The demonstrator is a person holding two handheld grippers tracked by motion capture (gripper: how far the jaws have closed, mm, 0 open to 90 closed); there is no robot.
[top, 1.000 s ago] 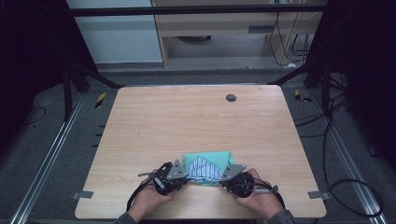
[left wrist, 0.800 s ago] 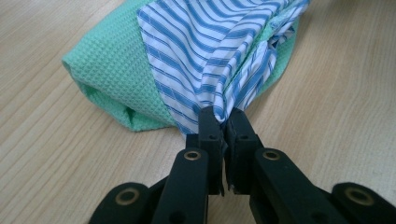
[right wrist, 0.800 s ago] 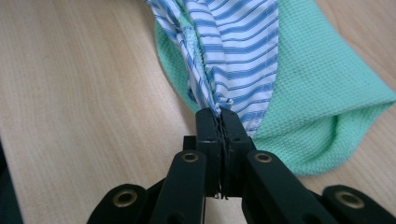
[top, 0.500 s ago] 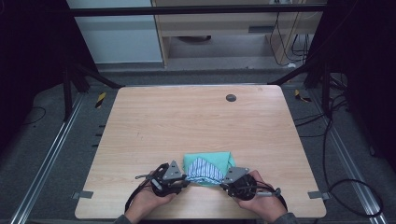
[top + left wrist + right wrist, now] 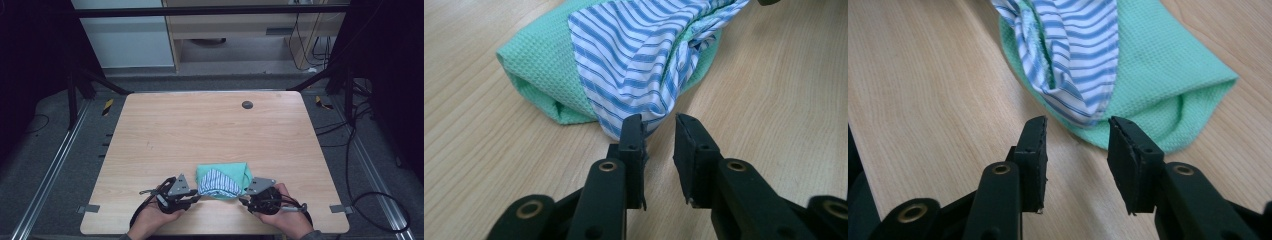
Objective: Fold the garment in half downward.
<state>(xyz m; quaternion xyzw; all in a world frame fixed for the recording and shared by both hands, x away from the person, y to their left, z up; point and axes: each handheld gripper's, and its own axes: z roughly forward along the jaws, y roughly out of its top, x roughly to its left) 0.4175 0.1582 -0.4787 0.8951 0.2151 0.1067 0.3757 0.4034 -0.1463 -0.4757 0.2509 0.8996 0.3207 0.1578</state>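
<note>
I have the soft bundle, a mint-green waffle-weave cloth (image 5: 227, 172) with a blue-and-white striped cotton cloth (image 5: 218, 183) folded over its near side, lying at the near middle of the pale wooden counter (image 5: 200, 130). It sits between my 2 hands, which is why I keep them low at the near edge: each tool can reach 1 end of the striped piece without dragging the green one.

My left tongs (image 5: 659, 131) stand spread, with a narrow gap between the jaws, pointed at the near left corner of the striped cloth. 1 jaw sits just at that corner's hem; I cannot tell whether it touches. My right tongs (image 5: 1075, 134) are spread wider, aimed at the striped edge on the right, just short of it and holding nothing.

I judge that both are lined up to pinch the striped layer alone, since its hem overhangs the green cloth there and offers a free lip. The green cloth looks folded double, its rounded fold facing outward at each end, so a grab too deep would catch both fabrics.

A small dark round disc (image 5: 247, 104) lies at the far right, well apart.
</note>
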